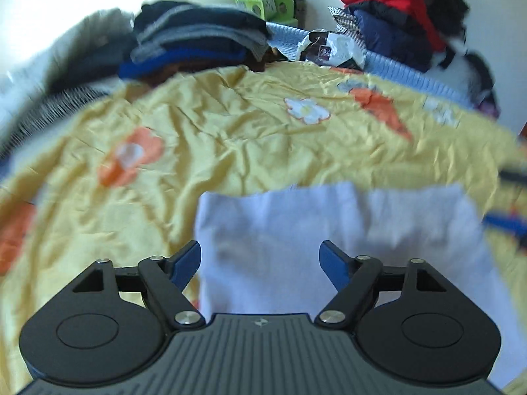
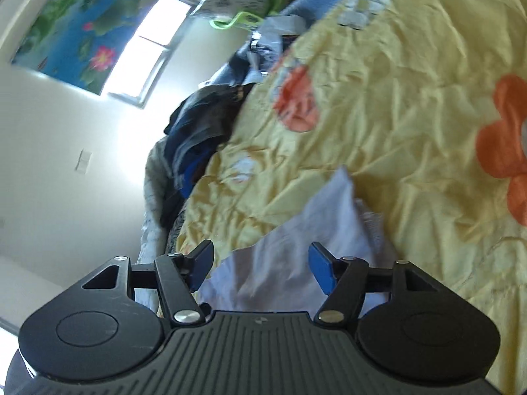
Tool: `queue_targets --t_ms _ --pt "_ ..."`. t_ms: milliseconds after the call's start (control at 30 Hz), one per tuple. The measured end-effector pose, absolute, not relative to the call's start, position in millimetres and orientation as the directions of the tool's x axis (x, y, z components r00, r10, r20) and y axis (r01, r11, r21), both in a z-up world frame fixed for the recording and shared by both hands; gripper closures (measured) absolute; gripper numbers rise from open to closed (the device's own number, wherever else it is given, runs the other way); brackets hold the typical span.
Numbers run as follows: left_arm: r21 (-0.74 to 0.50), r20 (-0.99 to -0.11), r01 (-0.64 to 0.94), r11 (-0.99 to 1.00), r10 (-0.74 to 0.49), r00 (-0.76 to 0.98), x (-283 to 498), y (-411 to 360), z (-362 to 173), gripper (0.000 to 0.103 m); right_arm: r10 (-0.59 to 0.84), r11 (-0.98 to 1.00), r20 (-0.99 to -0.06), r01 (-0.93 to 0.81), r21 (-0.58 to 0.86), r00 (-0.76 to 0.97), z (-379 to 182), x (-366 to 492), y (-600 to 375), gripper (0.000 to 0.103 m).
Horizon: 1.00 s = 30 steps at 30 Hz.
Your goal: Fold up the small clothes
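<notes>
Left claw (image 1: 260, 260) hangs wide open with nothing between its blue pads, right over the pale lilac garment (image 1: 329, 230) spread flat on the yellow flowered bedspread (image 1: 230, 131). Right claw (image 2: 260, 263) is open too and grips nothing, with the garment's rumpled edge (image 2: 313, 230) just beyond its tips. Past the garment, at the far edge of the bedspread, sits a stack of dark folded clothes (image 1: 197, 39), with a red and navy pile (image 1: 388, 10) off to its right.
</notes>
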<state>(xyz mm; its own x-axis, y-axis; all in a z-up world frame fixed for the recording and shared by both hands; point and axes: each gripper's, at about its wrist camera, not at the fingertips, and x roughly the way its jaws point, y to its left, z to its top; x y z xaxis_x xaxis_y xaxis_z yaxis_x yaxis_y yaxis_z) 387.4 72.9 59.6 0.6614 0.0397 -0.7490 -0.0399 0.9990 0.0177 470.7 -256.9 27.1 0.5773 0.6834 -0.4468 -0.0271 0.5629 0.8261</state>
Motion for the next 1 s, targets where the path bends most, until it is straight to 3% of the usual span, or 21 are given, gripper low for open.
queue_targets --t_ms 133,300,400,767,833,900,1000 --pt "0.101 -0.751 -0.042 0.994 0.104 0.652 366 58 50 0.024 0.67 0.595 -0.474 -0.032 0.803 0.572 33 490 -242 0.039" --pt "0.073 -0.77 -0.043 0.996 0.084 0.633 360 53 33 0.024 0.597 0.663 -0.552 0.03 0.748 0.582 20 520 -224 0.039" --pt "0.033 -0.766 -0.07 0.997 0.07 0.639 360 58 26 0.017 0.538 0.724 -0.611 0.052 0.687 0.58 3 524 -218 0.038" --pt "0.012 -0.752 -0.091 0.996 0.069 0.656 360 58 19 0.01 0.575 0.691 -0.58 0.036 0.722 0.577 -14 520 -240 0.064" --pt "0.012 -0.752 -0.09 0.996 0.068 0.656 360 58 19 0.009 0.549 0.702 -0.594 0.061 0.71 0.588 -9 515 -239 0.064" --pt "0.011 -0.753 -0.089 0.996 0.067 0.654 360 59 20 0.009 0.522 0.72 -0.6 0.064 0.691 0.606 0 505 -234 0.054" --pt "0.023 -0.76 -0.116 0.993 0.093 0.644 354 58 29 0.009 0.541 0.762 -0.589 -0.055 0.645 0.601 18 489 -216 0.046"
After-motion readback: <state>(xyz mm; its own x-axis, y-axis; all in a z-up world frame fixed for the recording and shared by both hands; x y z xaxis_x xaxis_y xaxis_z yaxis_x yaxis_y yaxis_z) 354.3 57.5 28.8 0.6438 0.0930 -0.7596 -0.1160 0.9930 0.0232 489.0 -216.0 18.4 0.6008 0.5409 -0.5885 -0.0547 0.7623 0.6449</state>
